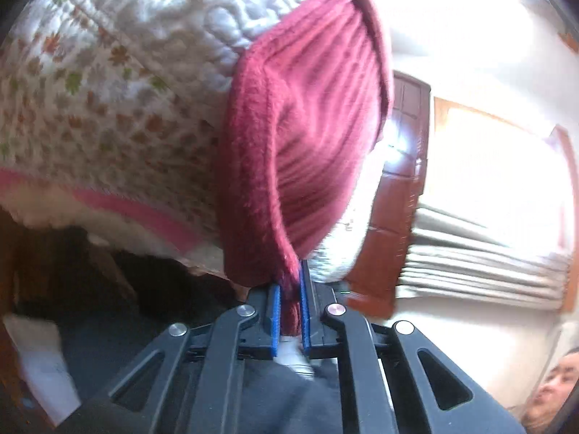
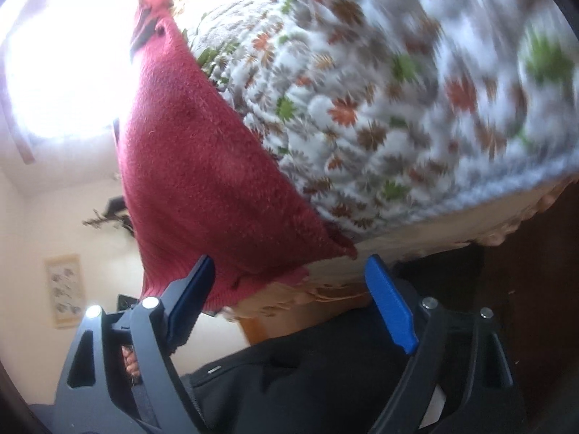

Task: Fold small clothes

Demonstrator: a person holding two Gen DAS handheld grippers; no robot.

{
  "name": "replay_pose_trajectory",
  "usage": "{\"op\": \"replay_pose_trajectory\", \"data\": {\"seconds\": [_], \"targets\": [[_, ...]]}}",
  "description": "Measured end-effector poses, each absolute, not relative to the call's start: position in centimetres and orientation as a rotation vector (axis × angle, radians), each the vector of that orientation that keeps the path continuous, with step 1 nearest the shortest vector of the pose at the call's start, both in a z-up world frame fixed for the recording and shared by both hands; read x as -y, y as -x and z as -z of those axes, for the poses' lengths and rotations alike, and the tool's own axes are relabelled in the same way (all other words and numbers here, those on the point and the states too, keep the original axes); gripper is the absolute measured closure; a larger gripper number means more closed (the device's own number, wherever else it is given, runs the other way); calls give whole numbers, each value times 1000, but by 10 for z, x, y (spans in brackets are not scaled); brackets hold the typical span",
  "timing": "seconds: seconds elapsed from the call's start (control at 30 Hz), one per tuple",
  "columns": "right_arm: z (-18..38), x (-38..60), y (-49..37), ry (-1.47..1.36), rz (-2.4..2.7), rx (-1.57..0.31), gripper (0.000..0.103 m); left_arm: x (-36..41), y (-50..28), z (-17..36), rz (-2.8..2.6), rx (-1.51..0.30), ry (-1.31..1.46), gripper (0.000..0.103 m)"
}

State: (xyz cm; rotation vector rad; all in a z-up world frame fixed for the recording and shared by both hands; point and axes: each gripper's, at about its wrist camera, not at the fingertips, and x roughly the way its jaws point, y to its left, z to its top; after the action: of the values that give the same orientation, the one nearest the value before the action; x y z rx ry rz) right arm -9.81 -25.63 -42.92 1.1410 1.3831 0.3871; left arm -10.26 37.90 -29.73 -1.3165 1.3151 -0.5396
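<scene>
A dark red ribbed knit garment hangs lifted above a bed's white quilt printed with red and green leaves, one edge clamped between the blue pads of the left claw. The right claw stands spread wide just below the garment's hanging lower corner, gripping nothing. Held at a single point, the knit could swing, bunch or slip free, leaving the fold crooked unless the right claw catches that loose corner squarely.
</scene>
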Motion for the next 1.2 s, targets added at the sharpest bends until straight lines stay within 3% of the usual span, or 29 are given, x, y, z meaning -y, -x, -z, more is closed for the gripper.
{"op": "replay_pose_trajectory", "data": {"seconds": [0.3,0.5,0.73,0.9,1.07,1.2], "targets": [[473,254,118,-1339,-394,-1317,14,-363,89,253,610,-1286,1342,95],[489,255,120,-1378,-377,-1291,14,-353,79,258,568,-1331,1306,95],[466,254,107,-1217,-438,-1383,14,-370,87,277,504,-1346,1321,96],[418,244,101,-863,-519,-1489,14,-387,99,274,461,-1314,1330,96],[391,245,83,-726,-550,-1453,16,-398,111,289,411,-1326,1358,97],[408,245,61,-742,-582,-1492,28,-394,108,295,415,-1334,1352,97]]}}
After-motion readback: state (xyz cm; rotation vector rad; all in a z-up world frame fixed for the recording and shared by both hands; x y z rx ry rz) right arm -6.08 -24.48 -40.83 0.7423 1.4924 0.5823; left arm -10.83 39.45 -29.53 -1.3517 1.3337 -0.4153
